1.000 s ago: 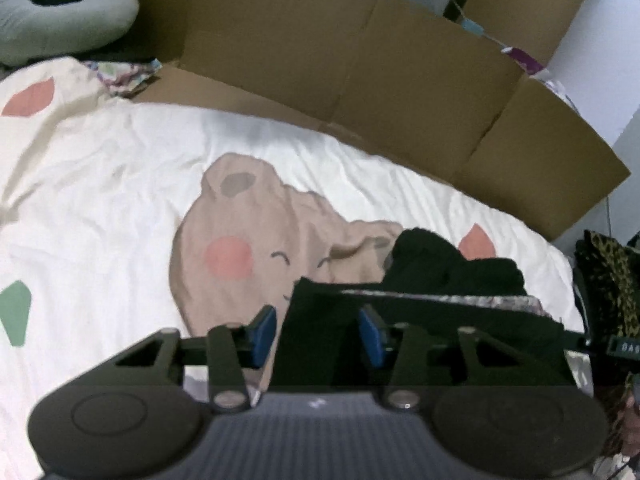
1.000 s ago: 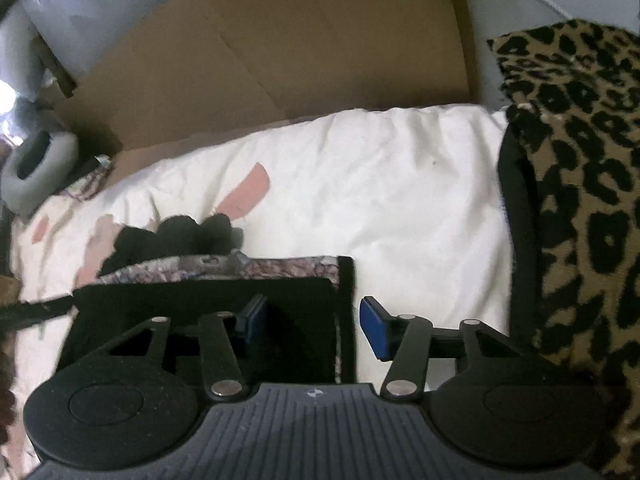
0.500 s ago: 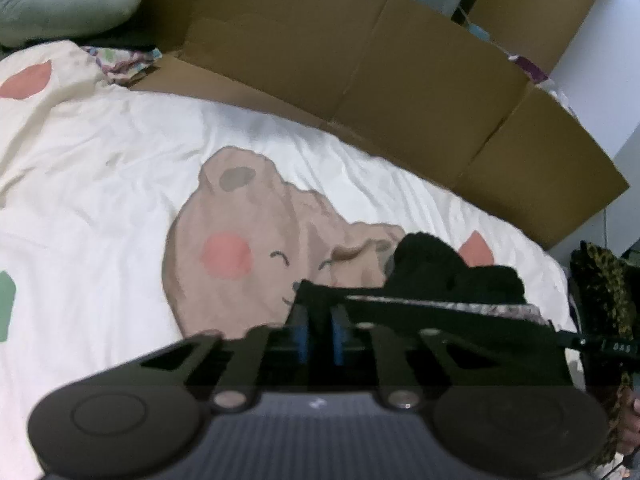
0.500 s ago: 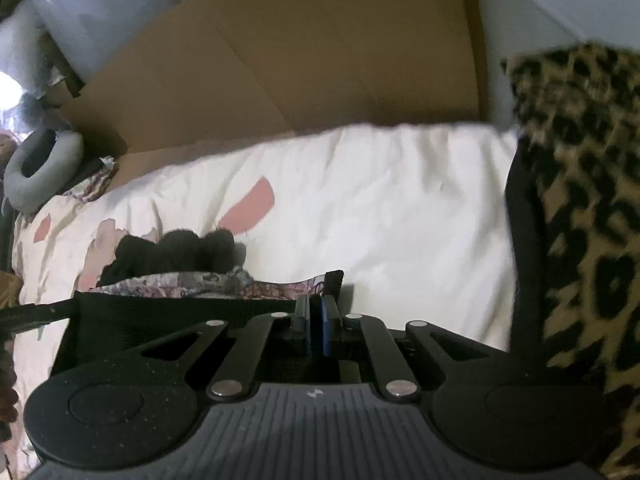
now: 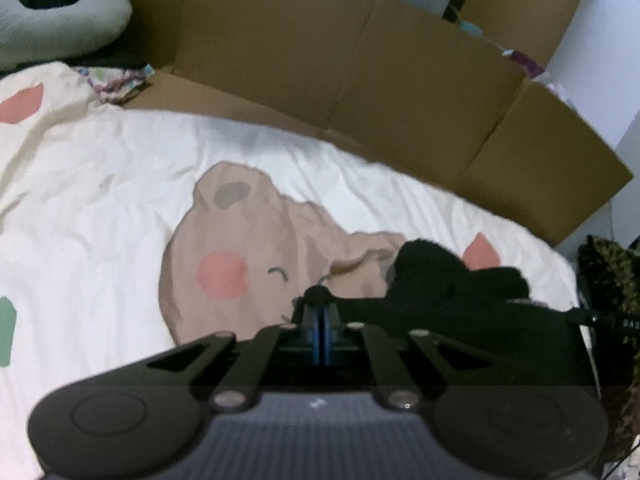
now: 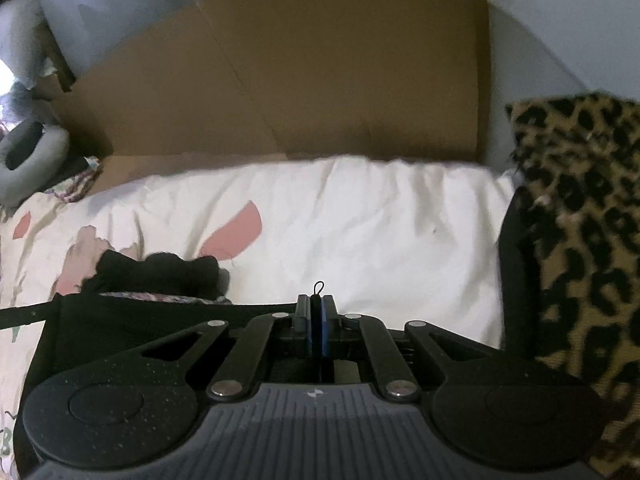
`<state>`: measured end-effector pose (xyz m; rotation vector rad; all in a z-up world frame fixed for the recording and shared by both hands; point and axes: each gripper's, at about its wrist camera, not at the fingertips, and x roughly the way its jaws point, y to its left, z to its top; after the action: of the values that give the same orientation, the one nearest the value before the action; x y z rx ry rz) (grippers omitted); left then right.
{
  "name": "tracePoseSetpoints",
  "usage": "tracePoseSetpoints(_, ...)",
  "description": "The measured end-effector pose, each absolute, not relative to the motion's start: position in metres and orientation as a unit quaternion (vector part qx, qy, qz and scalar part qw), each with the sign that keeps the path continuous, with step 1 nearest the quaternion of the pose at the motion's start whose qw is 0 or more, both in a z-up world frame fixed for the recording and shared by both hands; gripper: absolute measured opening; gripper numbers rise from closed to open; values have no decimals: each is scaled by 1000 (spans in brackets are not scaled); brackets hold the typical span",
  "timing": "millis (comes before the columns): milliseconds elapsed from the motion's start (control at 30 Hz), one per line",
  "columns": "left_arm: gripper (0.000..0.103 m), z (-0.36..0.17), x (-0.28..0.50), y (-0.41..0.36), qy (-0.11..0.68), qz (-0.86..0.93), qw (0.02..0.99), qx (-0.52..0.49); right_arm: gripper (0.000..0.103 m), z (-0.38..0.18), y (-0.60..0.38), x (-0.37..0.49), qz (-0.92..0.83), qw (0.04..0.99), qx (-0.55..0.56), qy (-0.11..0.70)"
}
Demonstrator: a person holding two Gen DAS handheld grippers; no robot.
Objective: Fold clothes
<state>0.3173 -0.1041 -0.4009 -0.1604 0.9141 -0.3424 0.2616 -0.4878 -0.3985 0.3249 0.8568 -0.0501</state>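
Black fabric is what you are gripping: the dark folded garment (image 5: 460,316) is lying on the white cartoon-print bed sheet (image 5: 120,200), at the 6 o'clock edge of both wrist views, with a bunched black portion at 3 o'clock in the left view.

Your left gripper (image 5: 320,322) is pinching the garment's near left corner, its blue pads (image 5: 316,332) pressed together on a nub of cloth. Your right gripper (image 6: 316,320) is clamping the near right corner, pads together, a small black loop poking out above them.

Judged step: you are completing the grasp on both near corners ahead of a fold. The next move is calling for a level lift of both corners, carried toward 12 o'clock over the bunched portion, keeping the edge taut and clear of the brown corrugated cardboard panel (image 5: 360,80) and the leopard-print fabric (image 6: 580,220).

Compared with the earlier pictures, both sets of jaws were standing spread around the hem; they are now closed on it. Both cameras are showing much the same scene, the right slightly rolled.
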Motion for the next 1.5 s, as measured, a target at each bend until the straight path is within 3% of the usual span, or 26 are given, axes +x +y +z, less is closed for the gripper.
tracePoseSetpoints(267,5,-409,320,-111,450,-164,876,-56,3,-416,-480,265,-17,893,146,426)
tracePoseSetpoints(333,11,-408,318,-112,453,-163,875,-49,4,-415,-483,264,-13,888,163,429)
tracePoseSetpoints(367,15,-407,317,-113,451,-161,877,-44,7,-414,-485,262,-11,887,170,429)
tracePoseSetpoints(433,32,-405,314,-113,447,-159,880,-35,11,-410,-485,256,-12,891,164,424)
tracePoseSetpoints(500,32,-404,312,-113,446,-161,880,-28,28,-408,-486,251,-15,893,163,420)
tracePoseSetpoints(533,32,-404,311,-113,446,-163,880,-24,32,-408,-487,250,-18,892,165,420)
tracePoseSetpoints(733,32,-402,310,-107,444,-167,880,-33,34,-404,-482,245,-3,896,159,415)
tracePoseSetpoints(867,32,-405,313,-108,448,-167,877,-38,34,-414,-475,257,-1,888,151,434)
tracePoseSetpoints(933,31,-404,311,-111,445,-171,878,-34,25,-415,-472,261,-5,887,152,436)
tracePoseSetpoints(967,31,-403,310,-111,443,-173,879,-30,3,-414,-469,261,0,889,145,434)
tracePoseSetpoints(1200,22,-403,311,-110,442,-172,879,-36,3,-398,-462,261,1,906,100,410)
tracePoseSetpoints(1400,22,-404,313,-113,442,-170,880,-30,3,-403,-466,267,-18,908,87,409)
tracePoseSetpoints(1500,27,-408,316,-115,448,-168,878,-27,3,-413,-465,273,-18,904,85,419)
